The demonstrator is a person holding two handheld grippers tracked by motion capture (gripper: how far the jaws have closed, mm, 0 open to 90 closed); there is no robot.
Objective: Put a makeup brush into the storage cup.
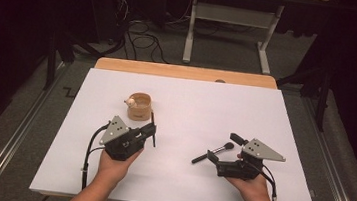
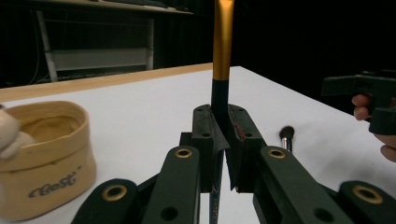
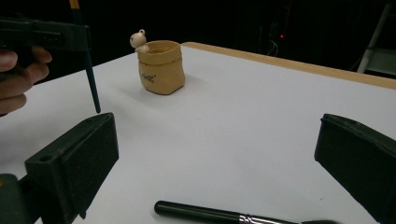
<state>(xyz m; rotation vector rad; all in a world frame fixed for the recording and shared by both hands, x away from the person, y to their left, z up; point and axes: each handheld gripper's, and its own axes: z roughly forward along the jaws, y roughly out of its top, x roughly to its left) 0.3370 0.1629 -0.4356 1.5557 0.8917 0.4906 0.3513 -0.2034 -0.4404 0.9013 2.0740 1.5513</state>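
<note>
left claw [image 2: 223, 140] clamped on a slim brush with dark blue handle and gold ferrule [image 2: 222, 56], held upright just beside the tan fabric pouch with a small bear figure [image 1: 139, 106]. right claw [image 3: 215, 158] spread wide, nothing gripped; black-handled makeup brush [image 1: 214, 152] lies flat on the white tabletop [image 1: 183, 181] between its jaws.

two brushes [image 1: 212, 152] [image 2: 222, 56], one pouch [image 1: 139, 106], two claws [image 1: 152, 129] [image 1: 222, 148]

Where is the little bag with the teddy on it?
In the high view the tan bag stands on the white table, left of the middle, just beyond the left gripper.
</note>
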